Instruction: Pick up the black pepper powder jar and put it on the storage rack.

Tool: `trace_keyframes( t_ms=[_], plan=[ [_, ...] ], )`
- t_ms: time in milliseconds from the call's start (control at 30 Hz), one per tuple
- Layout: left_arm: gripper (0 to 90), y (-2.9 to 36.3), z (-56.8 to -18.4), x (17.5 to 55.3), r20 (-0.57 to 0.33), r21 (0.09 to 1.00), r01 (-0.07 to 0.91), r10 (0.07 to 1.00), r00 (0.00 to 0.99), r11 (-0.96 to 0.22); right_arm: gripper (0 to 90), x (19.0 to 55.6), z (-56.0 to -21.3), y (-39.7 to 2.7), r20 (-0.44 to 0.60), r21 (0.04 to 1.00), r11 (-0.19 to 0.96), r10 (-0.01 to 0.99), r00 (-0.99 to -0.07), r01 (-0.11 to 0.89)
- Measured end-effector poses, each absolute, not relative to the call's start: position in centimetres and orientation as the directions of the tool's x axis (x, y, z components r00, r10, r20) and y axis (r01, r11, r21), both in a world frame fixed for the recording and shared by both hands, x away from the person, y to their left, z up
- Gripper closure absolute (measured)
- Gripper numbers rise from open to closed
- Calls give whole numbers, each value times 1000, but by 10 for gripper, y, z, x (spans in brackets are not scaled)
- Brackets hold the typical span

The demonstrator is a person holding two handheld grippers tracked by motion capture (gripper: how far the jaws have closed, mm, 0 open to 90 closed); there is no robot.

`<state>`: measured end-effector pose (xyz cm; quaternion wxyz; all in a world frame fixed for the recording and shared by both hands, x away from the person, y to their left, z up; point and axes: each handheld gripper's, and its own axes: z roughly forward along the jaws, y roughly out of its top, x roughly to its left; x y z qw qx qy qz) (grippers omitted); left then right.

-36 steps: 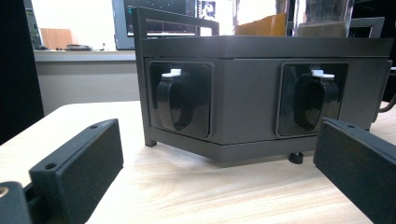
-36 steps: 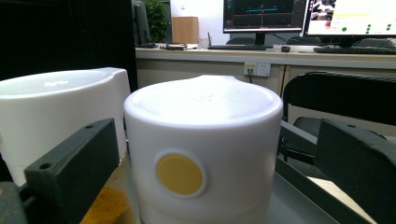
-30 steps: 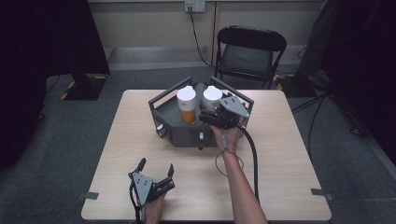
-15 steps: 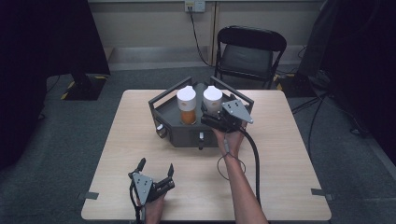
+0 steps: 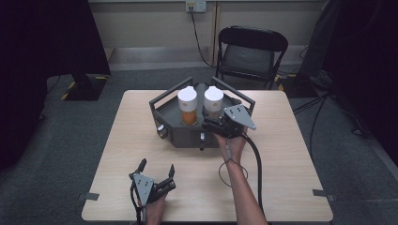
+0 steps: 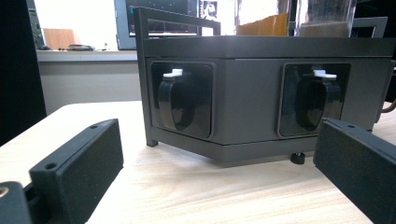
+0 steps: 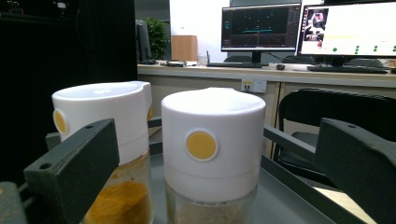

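Wooden table [image 5: 281, 140], right claw [image 5: 212, 123] open before white-capped jar [image 5: 213, 104].

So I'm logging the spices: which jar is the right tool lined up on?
The jar with pale grey-brown powder, centred between the open right tool; the orange-powder jar sits off to its side.

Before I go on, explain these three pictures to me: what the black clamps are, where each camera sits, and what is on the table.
A person holds a two-jaw gripper in each hand. The high view looks down on a wooden table. On it stands a dark grey rack carrying two white-capped jars: one with orange powder, one with pale grains. The other two pictures come from cameras riding on the grippers. The left gripper rests open near the table's front edge, facing the rack. The right gripper is open at the pale-grain jar, jaws either side, gripping nothing.
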<state>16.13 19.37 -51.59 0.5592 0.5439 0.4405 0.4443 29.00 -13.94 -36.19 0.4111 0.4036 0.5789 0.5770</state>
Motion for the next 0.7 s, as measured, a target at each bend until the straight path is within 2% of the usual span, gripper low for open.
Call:
trace_keyframes(
  t_ms=[700],
  plan=[
    [10, 194, -516, 161, -9, 1000, -18, 976, 217, 14, 0, 258, -380, -153, 15, 1000, -23, 941, -339, -20]
  ],
)
